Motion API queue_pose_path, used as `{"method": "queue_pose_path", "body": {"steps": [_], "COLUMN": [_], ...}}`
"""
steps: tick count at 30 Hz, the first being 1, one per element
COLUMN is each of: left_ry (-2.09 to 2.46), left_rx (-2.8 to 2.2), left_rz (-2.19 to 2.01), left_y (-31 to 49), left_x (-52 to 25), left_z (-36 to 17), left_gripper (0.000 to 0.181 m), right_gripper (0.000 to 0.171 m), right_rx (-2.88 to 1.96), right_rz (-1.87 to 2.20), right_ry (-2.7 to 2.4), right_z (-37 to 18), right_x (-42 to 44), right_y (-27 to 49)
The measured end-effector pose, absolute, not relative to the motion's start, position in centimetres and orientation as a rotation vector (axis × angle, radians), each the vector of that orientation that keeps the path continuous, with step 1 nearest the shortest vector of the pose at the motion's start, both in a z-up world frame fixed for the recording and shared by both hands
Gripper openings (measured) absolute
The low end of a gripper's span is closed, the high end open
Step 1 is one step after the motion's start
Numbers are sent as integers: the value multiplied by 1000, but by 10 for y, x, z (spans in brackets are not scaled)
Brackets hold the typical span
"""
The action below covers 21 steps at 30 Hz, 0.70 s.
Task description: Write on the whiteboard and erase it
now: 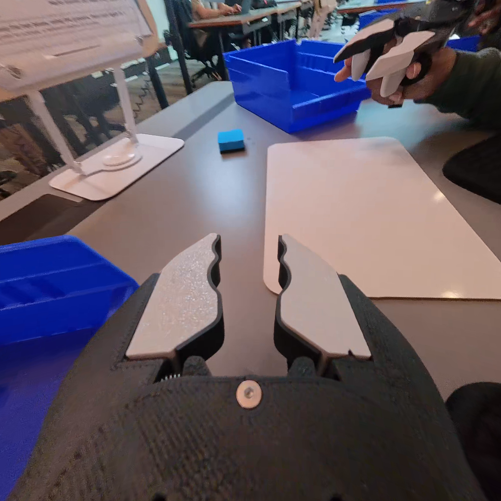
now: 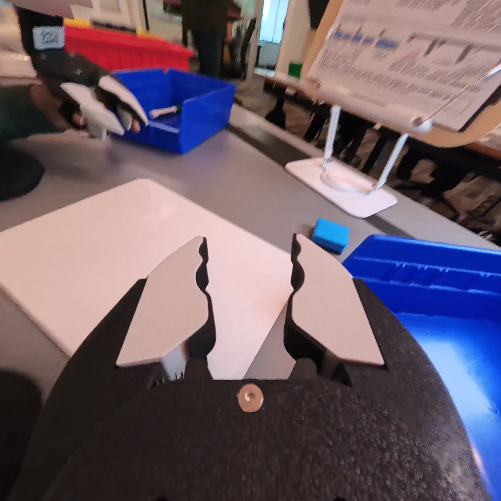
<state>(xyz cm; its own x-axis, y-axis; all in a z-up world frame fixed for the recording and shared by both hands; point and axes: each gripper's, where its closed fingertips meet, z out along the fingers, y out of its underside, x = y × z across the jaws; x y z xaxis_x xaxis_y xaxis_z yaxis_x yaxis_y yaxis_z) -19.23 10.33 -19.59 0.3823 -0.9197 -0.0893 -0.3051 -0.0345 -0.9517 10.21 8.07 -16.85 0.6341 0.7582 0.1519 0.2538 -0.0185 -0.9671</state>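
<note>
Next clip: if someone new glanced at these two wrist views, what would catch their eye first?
Probably the blank whiteboard lying flat on the grey table, with nothing written on it. Next, the small blue eraser off the board's far left corner, and the bright blue bins: one beyond the board, holding a marker, and another at the near left. Both grippers, left and right, are open and empty.

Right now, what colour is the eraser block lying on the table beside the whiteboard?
The eraser is blue with a dark base; clearest in the left wrist view.
</note>
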Motion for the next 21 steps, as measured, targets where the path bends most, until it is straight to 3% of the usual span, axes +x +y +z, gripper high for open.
{"method": "queue_pose_path", "body": {"steps": [6,12,21], "left_ry": [965,773,749], "left_rx": [-1541,-1518,-1521], "left_rz": [-630,-468,-408], "left_y": [121,146,156], "left_x": [-218,-244,-244], "left_z": [-185,-178,-192], "left_gripper": [29,0,0], "right_gripper": [44,0,5], "right_rx": [-1507,-1461,-1496], "right_rz": [540,477,370], "right_ry": [-770,-679,-758], "right_z": [-173,-173,-189], "right_x": [90,107,106], "right_y": [122,120,120]}}
